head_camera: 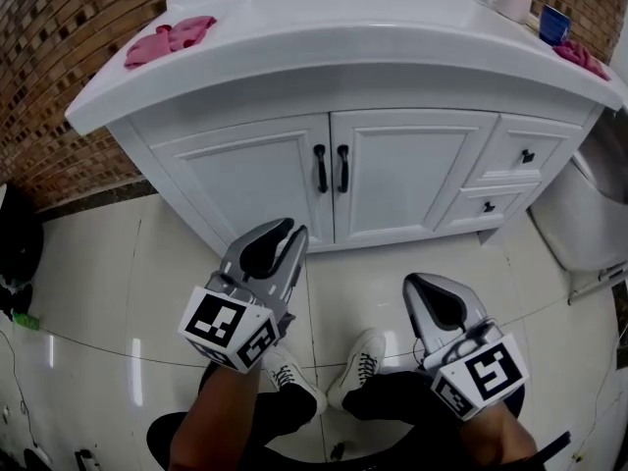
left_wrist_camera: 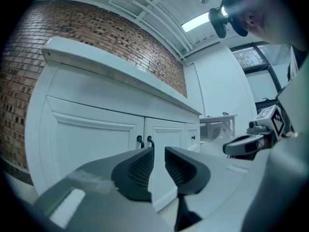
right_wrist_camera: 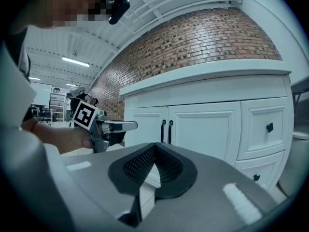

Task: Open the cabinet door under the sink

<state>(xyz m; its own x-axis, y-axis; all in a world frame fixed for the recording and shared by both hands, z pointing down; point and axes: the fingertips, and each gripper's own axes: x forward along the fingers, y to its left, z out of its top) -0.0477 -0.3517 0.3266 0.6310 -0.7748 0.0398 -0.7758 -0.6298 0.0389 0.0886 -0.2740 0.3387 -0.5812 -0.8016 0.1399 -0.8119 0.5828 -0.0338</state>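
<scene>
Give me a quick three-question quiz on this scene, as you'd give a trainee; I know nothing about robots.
1. True or false: both white cabinet doors are shut.
2. The left hand-held gripper has its jaws: A) apart, nothing between them; B) pressed together; C) clamped on a cloth.
3. How many black handles sit where the doors meet?
Key: 1 true; 2 A; 3 two.
</scene>
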